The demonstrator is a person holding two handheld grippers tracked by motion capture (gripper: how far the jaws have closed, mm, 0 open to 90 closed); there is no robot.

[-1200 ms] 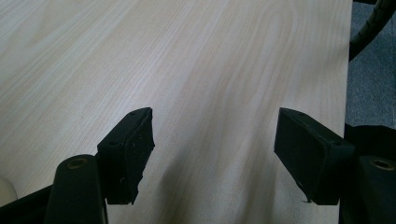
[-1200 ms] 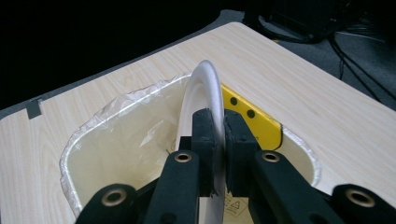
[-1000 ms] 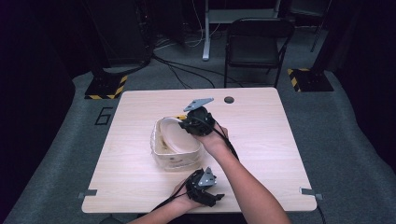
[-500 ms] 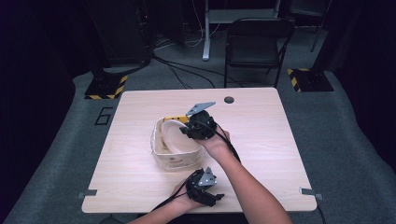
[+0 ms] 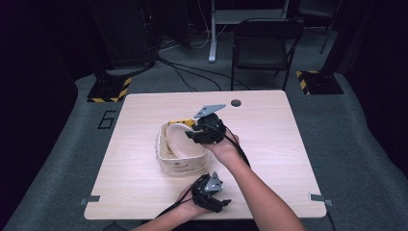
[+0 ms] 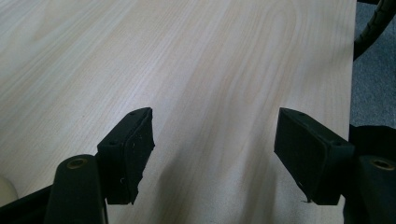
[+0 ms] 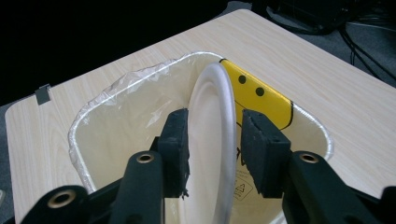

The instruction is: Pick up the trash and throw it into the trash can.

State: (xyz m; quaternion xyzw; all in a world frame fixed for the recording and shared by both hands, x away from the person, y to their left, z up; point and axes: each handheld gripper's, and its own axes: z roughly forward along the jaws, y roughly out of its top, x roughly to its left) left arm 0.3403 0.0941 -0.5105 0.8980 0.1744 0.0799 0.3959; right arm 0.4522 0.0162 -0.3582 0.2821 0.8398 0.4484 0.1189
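A beige bin (image 5: 179, 166) lined with a clear plastic bag (image 7: 112, 91) stands near the middle of the wooden table (image 5: 274, 144). A white plate (image 7: 211, 100) stands on edge inside it. My right gripper (image 7: 215, 135) reaches over the bin's right rim, and its pads close on the plate's rim. Behind the plate, a yellow piece with black dots (image 7: 261, 95) leans against the bin's far wall. In the high view the plate (image 5: 177, 139) sits left of the right gripper (image 5: 192, 135). My left gripper (image 6: 212, 144) rests open over bare wood by the front edge (image 5: 219, 201).
A round cable hole (image 5: 235, 102) is in the table's far side. A black chair (image 5: 264, 45) stands behind the table, with cables and striped floor bases (image 5: 108, 89) around it. Bare wood lies left and right of the bin.
The right gripper has turned and lowered the white plate on edge into the bin, and the yellow piece has come into sight behind it. The left gripper has stayed still.
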